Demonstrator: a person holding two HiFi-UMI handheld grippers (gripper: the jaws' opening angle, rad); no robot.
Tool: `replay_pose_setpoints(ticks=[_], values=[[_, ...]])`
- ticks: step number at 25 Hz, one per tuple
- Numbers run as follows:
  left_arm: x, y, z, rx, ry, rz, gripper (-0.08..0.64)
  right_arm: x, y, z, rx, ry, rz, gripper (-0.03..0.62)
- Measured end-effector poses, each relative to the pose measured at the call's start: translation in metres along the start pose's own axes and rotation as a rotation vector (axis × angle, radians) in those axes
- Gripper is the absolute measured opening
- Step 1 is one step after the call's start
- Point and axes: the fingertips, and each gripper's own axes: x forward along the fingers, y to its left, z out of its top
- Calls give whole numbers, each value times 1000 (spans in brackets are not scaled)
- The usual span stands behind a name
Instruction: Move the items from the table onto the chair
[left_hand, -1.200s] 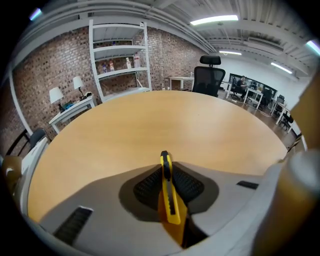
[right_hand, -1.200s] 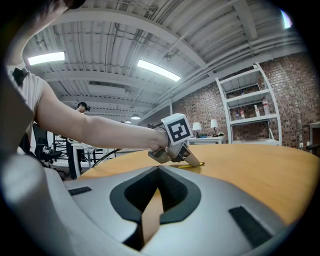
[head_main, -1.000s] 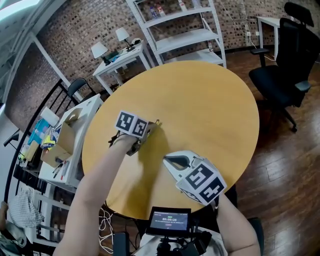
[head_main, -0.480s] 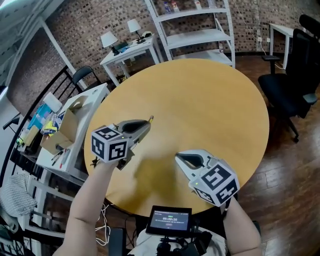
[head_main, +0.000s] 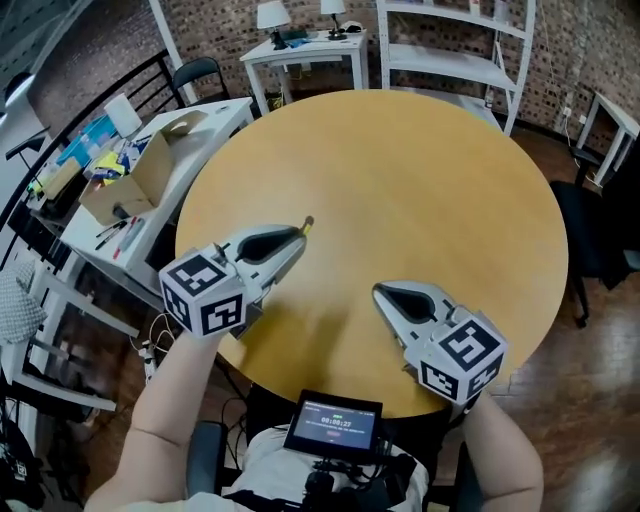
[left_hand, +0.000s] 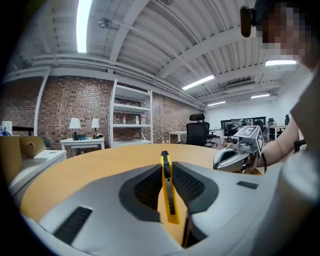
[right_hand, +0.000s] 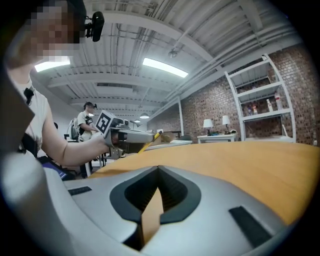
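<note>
A yellow utility knife (left_hand: 168, 192) stands on edge between the pads of my left gripper (left_hand: 167, 172), which is shut on it. In the head view the left gripper (head_main: 296, 238) hovers over the near left part of the round wooden table (head_main: 420, 160), and the knife's tip (head_main: 308, 223) sticks out past the fingers. My right gripper (head_main: 381, 292) is over the near right of the table, shut with nothing in it. Its own view shows the right gripper (right_hand: 158, 171) with jaws together and the left gripper (right_hand: 127, 136) with the knife (right_hand: 150, 141) beyond.
A black office chair (head_main: 612, 245) stands at the right edge; the left gripper view shows it (left_hand: 198, 133) past the table. A white side table with an open cardboard box (head_main: 140, 175) is at the left. White shelving (head_main: 455, 55) and a lamp table (head_main: 305, 50) stand behind.
The left gripper has risen off the table with the knife and swung from pointing down to nearly level, moving left and nearer me. The right gripper has barely moved.
</note>
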Motion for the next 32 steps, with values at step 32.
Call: replay_pose_setpoints(ticks=[32], values=[[-310,198,-90,-107,-5,734,69,190,201,13,-70,39,497,8]])
